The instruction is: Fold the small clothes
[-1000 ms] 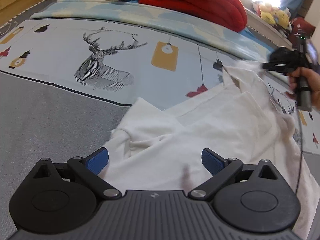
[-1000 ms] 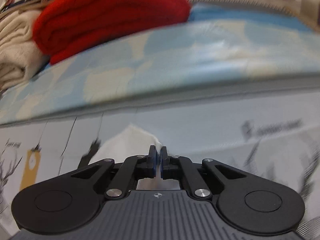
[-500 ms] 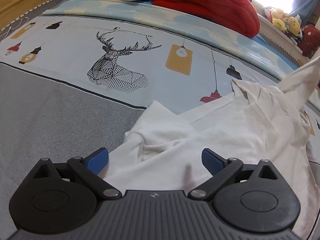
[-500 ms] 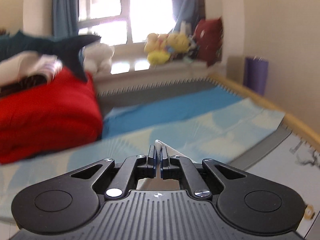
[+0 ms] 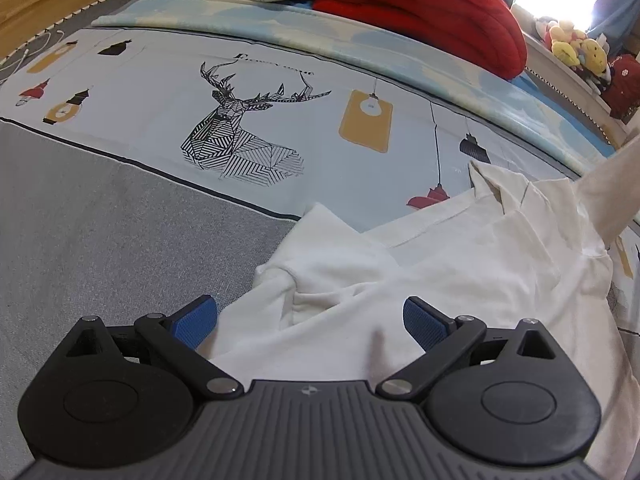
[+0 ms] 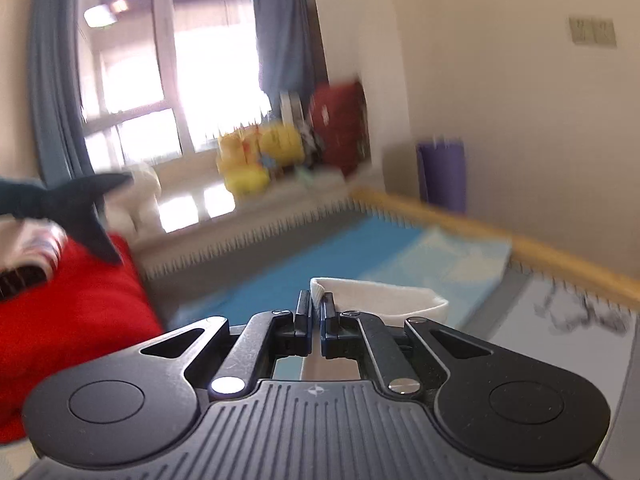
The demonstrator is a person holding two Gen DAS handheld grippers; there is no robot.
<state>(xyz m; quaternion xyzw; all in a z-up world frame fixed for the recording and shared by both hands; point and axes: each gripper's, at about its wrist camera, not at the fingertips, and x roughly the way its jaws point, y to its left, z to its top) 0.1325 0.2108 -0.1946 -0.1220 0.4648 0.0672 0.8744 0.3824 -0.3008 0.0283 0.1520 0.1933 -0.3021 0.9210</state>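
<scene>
White shirt (image 5: pixel 460 264) lies under the gaping left tongs (image 5: pixel 310 316), its sleeve (image 6: pixel 380 296) pinched aloft rightward by the right tongs (image 6: pixel 316 310).

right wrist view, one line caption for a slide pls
Right gripper, jaws shut on a white garment edge, lifted toward the window.
</scene>
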